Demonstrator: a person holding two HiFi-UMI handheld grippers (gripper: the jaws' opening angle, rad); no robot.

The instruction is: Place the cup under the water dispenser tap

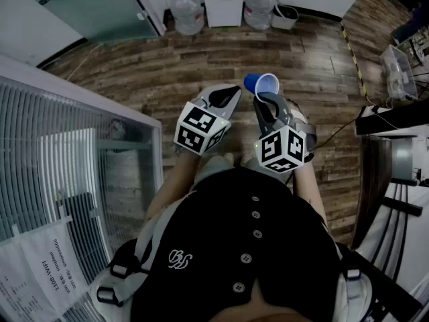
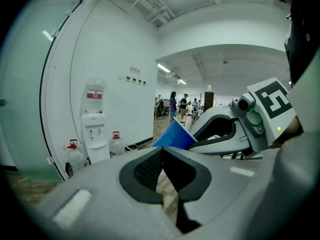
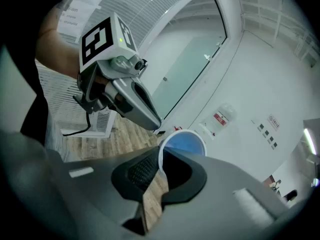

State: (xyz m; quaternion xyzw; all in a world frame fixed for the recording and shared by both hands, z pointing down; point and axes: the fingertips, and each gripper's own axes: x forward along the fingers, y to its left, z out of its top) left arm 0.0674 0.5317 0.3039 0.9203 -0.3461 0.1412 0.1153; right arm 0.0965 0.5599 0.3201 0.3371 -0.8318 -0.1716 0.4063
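Observation:
A blue paper cup point(image 1: 261, 84) with a white rim is tilted on its side, and my right gripper point(image 1: 260, 98) is shut on its rim. In the right gripper view the cup's wall point(image 3: 184, 143) is pinched between the dark pads of that gripper point(image 3: 161, 159). My left gripper point(image 1: 234, 89) hangs just left of the cup, shut with nothing in it; its pads meet in the left gripper view point(image 2: 161, 151). The white water dispenser point(image 1: 223, 5) stands against the far wall, well ahead of both grippers, and shows small in the left gripper view point(image 2: 95, 129).
Large water bottles point(image 1: 187, 12) point(image 1: 259, 7) flank the dispenser, with a white bin point(image 1: 284, 16) to its right. A glass partition point(image 1: 80, 153) runs along the left. A desk with cables point(image 1: 395, 119) is at the right. Wooden floor point(image 1: 167, 72) stretches between me and the dispenser.

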